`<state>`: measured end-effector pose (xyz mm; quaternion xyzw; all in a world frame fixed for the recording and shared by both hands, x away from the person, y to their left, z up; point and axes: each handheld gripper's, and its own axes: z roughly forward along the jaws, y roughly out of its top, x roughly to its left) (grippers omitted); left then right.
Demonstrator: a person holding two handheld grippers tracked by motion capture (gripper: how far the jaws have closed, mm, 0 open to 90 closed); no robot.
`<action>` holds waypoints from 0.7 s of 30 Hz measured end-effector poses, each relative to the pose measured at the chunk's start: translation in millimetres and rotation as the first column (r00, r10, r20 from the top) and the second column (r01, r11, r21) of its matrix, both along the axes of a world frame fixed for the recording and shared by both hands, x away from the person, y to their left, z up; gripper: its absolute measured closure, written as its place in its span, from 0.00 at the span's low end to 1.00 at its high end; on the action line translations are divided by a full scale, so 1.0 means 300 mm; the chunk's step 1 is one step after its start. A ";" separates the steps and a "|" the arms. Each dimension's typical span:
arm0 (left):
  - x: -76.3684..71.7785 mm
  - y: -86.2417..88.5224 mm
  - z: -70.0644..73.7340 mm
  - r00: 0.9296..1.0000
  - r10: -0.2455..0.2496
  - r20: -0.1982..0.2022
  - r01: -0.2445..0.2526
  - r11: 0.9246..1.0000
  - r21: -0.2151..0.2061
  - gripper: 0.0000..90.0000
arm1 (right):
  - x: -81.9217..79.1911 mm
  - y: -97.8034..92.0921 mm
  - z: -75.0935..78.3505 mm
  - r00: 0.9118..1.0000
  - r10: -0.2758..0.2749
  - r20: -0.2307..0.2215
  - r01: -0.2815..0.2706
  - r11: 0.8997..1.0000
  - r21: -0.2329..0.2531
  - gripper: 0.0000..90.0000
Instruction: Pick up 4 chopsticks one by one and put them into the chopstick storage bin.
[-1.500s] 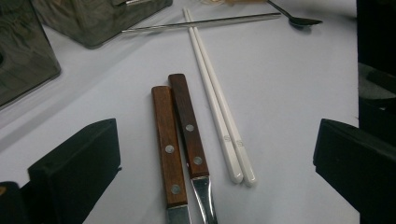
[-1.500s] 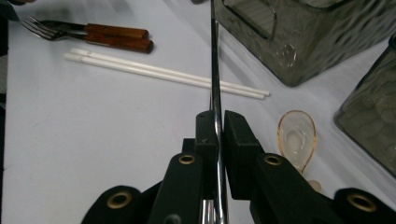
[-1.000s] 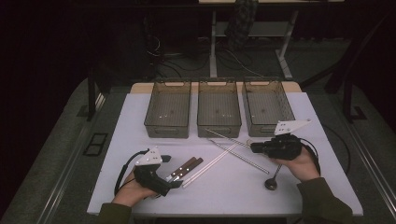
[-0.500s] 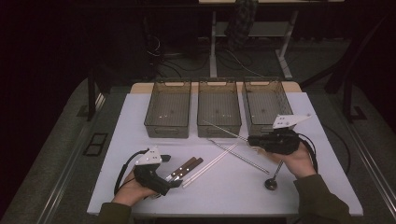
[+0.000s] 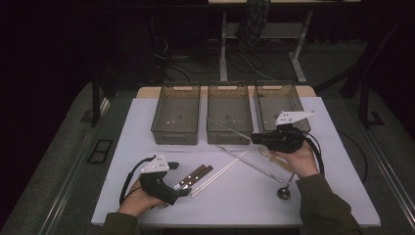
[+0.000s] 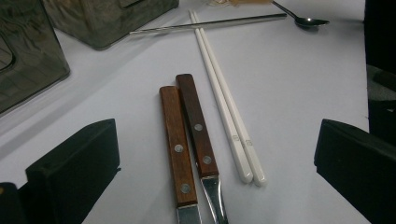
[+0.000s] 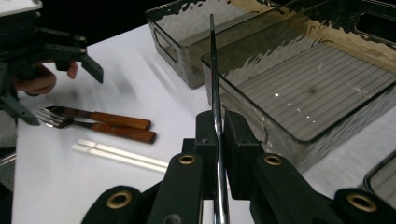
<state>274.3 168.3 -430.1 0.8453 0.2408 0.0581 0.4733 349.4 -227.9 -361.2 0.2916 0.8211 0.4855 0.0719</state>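
My right gripper (image 5: pixel 255 138) is shut on a thin metal chopstick (image 5: pixel 226 127), held above the table with its tip over the front of the middle bin (image 5: pixel 229 137). In the right gripper view the chopstick (image 7: pixel 214 79) rises from the closed jaws of the gripper (image 7: pixel 217 133) toward that bin (image 7: pixel 261 84). My left gripper (image 5: pixel 182 189) rests open at the front left. Just ahead of it lie two wooden-handled utensils (image 6: pixel 187 135) and a pair of white chopsticks (image 6: pixel 224 107), between its spread jaws.
Three smoky plastic bins stand in a row at the back: left (image 5: pixel 176 132), middle, right (image 5: pixel 281 95). More metal chopsticks (image 5: pixel 252 163) lie mid-table and a spoon (image 5: pixel 284 191) near the front right. A small beige item (image 5: pixel 266 152) lies under the right hand.
My right gripper has lifted and moved back and slightly left toward the bins, carrying the metal chopstick. The left gripper has stayed where it was.
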 end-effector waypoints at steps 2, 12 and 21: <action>0.000 0.000 0.001 1.000 -0.001 0.002 0.001 1.000 -0.001 0.00 | 0.011 0.016 0.006 1.000 -0.003 0.001 0.003 1.000 -0.014 0.94; -0.002 0.001 0.002 1.000 0.000 0.001 0.000 1.000 -0.005 0.00 | 0.064 0.098 0.037 1.000 -0.025 -0.004 0.024 0.999 -0.046 0.94; -0.002 0.002 0.004 1.000 -0.003 0.001 0.003 1.000 -0.006 0.00 | 0.108 0.147 0.051 0.999 -0.046 -0.013 0.045 0.998 -0.050 0.94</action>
